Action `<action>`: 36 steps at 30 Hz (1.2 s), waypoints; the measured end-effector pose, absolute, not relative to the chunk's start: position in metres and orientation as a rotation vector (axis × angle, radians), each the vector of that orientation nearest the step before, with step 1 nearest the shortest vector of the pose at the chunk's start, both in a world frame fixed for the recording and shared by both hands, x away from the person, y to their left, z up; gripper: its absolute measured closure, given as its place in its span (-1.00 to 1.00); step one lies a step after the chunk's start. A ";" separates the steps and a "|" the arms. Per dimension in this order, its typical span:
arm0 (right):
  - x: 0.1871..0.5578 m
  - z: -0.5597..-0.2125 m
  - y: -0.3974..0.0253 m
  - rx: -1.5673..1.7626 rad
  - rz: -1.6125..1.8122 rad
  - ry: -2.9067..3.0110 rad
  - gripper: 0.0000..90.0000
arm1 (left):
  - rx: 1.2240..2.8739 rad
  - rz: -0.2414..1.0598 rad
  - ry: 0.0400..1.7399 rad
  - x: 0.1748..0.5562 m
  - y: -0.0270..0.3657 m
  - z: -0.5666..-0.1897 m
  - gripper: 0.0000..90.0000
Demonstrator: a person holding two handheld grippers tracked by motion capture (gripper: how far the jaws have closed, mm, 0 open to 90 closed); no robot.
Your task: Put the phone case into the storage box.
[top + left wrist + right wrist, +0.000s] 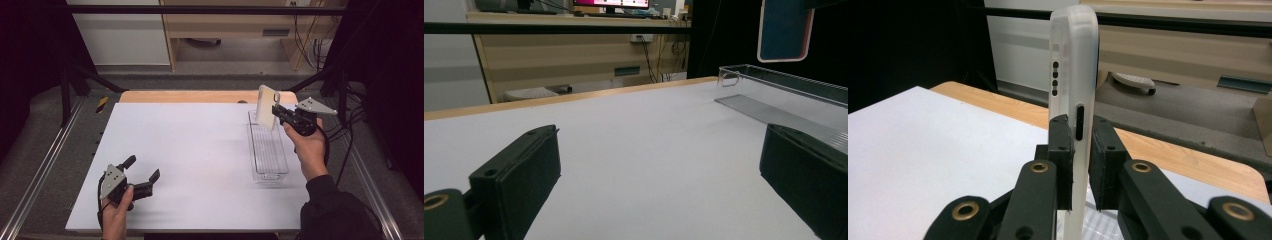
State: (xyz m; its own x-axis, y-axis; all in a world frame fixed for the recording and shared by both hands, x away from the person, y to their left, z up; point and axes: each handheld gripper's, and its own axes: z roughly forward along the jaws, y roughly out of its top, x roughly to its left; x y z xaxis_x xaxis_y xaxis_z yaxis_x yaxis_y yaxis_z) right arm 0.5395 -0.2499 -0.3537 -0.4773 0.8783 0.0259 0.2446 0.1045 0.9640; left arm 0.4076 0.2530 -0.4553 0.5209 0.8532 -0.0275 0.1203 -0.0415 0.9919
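one phone case (266,107), one clear plastic tray (268,150), two handheld grippers, left (142,171) and right (276,110)

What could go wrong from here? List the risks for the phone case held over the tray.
1. The right gripper pinches the phone case only at one edge, so the case could pivot or slip.
2. The clear tray is narrow; lowered askew, the upright case may catch its wall.
3. The left gripper rests open, far away, so nothing steadies the light tray.

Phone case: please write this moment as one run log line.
right gripper: shut on phone case | case: upright, above tray | left gripper: open, nothing held, over table
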 end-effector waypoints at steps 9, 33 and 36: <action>0.541 -0.359 -0.250 1.111 1.386 1.810 0.82 | 1.519 0.731 0.874 0.408 0.253 -0.455 -0.95; 0.564 -0.380 -0.247 1.218 1.309 1.853 0.82 | 1.522 0.731 0.873 0.408 0.253 -0.456 -0.95; 0.569 -0.384 -0.244 1.244 1.300 1.850 0.82 | 1.519 0.730 0.873 0.408 0.253 -0.456 -0.95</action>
